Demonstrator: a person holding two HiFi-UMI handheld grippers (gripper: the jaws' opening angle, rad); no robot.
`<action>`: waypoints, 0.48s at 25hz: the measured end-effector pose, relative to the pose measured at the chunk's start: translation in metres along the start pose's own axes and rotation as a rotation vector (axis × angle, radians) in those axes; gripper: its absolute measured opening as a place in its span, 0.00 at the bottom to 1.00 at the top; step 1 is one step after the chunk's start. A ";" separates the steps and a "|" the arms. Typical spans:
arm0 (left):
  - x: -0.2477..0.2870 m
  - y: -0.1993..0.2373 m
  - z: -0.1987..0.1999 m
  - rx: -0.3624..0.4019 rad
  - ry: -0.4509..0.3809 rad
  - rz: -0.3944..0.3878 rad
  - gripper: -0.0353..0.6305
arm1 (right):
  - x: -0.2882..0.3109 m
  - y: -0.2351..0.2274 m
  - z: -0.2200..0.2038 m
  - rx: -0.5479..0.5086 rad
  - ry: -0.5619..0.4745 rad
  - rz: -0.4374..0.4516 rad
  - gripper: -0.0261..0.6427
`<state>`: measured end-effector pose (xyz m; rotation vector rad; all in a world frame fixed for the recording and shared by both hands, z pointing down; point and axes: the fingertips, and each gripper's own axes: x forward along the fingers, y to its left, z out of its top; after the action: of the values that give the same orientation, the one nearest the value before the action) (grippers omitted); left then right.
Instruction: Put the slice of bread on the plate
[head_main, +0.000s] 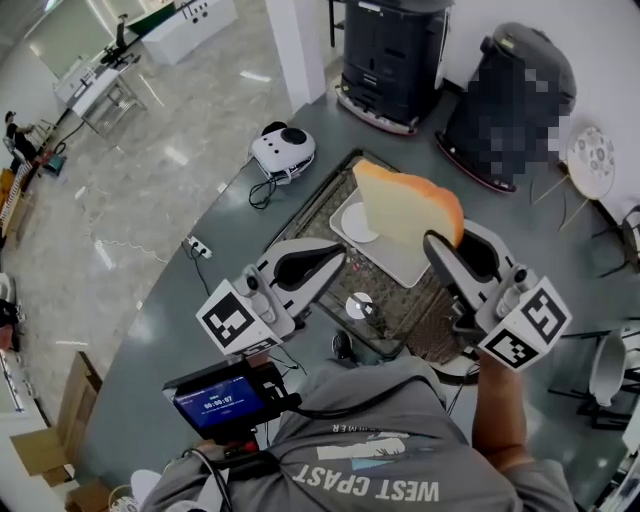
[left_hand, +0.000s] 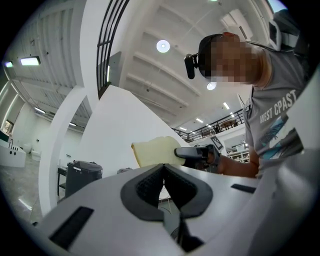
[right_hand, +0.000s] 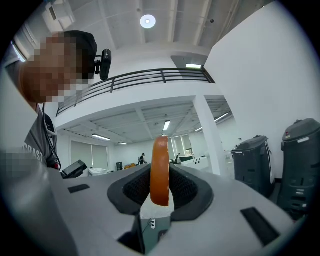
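Note:
A slice of bread (head_main: 405, 205) with an orange-brown crust stands upright in the air, and my right gripper (head_main: 443, 248) is shut on its lower right edge. In the right gripper view the crust edge (right_hand: 160, 170) sits clamped between the black pads. Below the slice a white square plate (head_main: 395, 265) lies on a dark tray (head_main: 325, 205) on the grey table. My left gripper (head_main: 330, 258) hovers to the left of the plate, shut, with nothing in it. The left gripper view looks up past its jaws (left_hand: 163, 172) at the bread (left_hand: 155, 150) and the right gripper beyond.
A small round disc (head_main: 360, 305) lies on the tray's near edge. A white round device (head_main: 282, 150) with a cable sits at the table's left rim, with a power strip (head_main: 197, 247) beside it. Black machines (head_main: 390, 50) stand behind the table.

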<state>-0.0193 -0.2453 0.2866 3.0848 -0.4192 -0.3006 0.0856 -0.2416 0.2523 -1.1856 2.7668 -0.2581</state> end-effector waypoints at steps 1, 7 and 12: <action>-0.001 0.003 0.000 -0.006 -0.003 -0.004 0.07 | 0.004 0.000 0.000 0.001 0.004 -0.001 0.17; 0.003 0.020 -0.001 -0.023 0.003 -0.009 0.06 | 0.019 -0.013 0.002 0.010 0.006 -0.010 0.17; 0.003 0.026 -0.003 -0.033 0.014 0.004 0.06 | 0.029 -0.020 -0.001 0.028 0.017 0.003 0.17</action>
<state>-0.0229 -0.2710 0.2896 3.0518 -0.4165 -0.2832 0.0790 -0.2762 0.2557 -1.1779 2.7698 -0.3077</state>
